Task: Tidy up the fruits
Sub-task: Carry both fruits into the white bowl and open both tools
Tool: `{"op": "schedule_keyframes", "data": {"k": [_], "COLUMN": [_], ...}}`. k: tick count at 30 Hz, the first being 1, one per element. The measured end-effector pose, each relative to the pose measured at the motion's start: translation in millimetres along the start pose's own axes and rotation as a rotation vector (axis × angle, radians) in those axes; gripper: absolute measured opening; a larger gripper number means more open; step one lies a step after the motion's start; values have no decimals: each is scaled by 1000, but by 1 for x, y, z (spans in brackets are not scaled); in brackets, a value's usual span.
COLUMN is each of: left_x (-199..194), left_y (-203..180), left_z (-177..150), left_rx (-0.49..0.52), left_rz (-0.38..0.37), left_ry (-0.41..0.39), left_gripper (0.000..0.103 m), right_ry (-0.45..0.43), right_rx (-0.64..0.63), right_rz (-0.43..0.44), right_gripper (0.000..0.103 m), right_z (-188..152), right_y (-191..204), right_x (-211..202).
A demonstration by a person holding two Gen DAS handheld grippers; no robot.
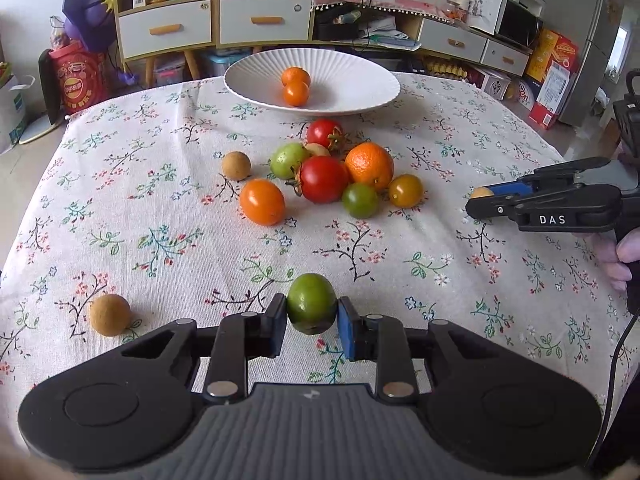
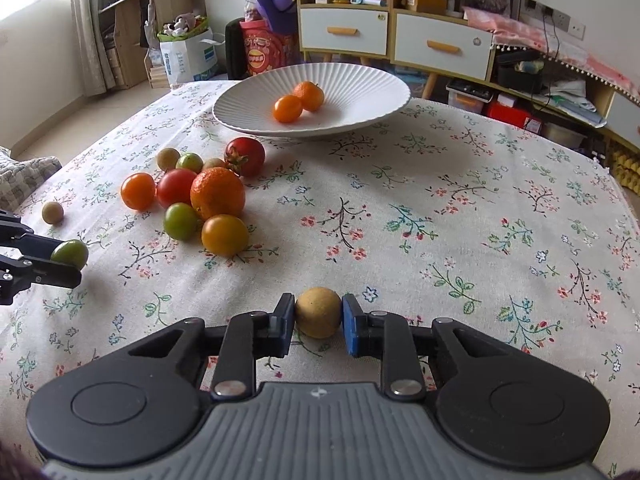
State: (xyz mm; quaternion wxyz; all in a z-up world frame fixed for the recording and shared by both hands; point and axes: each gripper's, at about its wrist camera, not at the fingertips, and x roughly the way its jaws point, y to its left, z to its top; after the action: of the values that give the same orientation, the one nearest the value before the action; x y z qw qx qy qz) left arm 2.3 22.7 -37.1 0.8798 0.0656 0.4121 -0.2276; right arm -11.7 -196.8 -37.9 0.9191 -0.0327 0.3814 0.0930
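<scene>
My left gripper (image 1: 312, 312) is shut on a green tomato (image 1: 311, 302), its blue pads pressing both sides just above the floral tablecloth. My right gripper (image 2: 319, 314) is shut on a tan longan (image 2: 318, 311). Each gripper also shows in the other's view: the right gripper (image 1: 478, 200) at the right edge, the left gripper (image 2: 66, 260) at the left edge. A white ribbed plate (image 1: 360, 80) at the far side holds two orange fruits (image 1: 296, 85). A cluster of fruits (image 1: 324, 178) lies mid-table: red tomatoes, an orange, green and yellow tomatoes.
Two more longans lie loose, one beside the cluster (image 1: 236, 165) and one near my left gripper (image 1: 109, 314). Cabinets with drawers (image 1: 264, 20), bags and boxes stand beyond the table's far edge. A person's hand (image 1: 616, 256) holds the right gripper's handle.
</scene>
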Motion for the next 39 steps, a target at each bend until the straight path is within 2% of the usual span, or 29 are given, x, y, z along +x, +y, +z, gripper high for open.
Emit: {"op": "schedule_keyframes", "data": {"k": [20,31,39], "left_x": [9,19,37], "left_y": [-13,-19,-19], "left_z": [40,72,94], "left_rx": [22,31,38], "left_rz": [25,38,40], "left_ry": [-65,-119,-119], "left_gripper": [20,20,20], "right_ry": [-83,-146,-123], "right_rx": [5,54,71], "right_rz": [38,33,-4], "right_gripper": [23,23,23], "right_z": [40,73,89], "right_y": [21,8,-3], "right_x": [-4,-2,11]}}
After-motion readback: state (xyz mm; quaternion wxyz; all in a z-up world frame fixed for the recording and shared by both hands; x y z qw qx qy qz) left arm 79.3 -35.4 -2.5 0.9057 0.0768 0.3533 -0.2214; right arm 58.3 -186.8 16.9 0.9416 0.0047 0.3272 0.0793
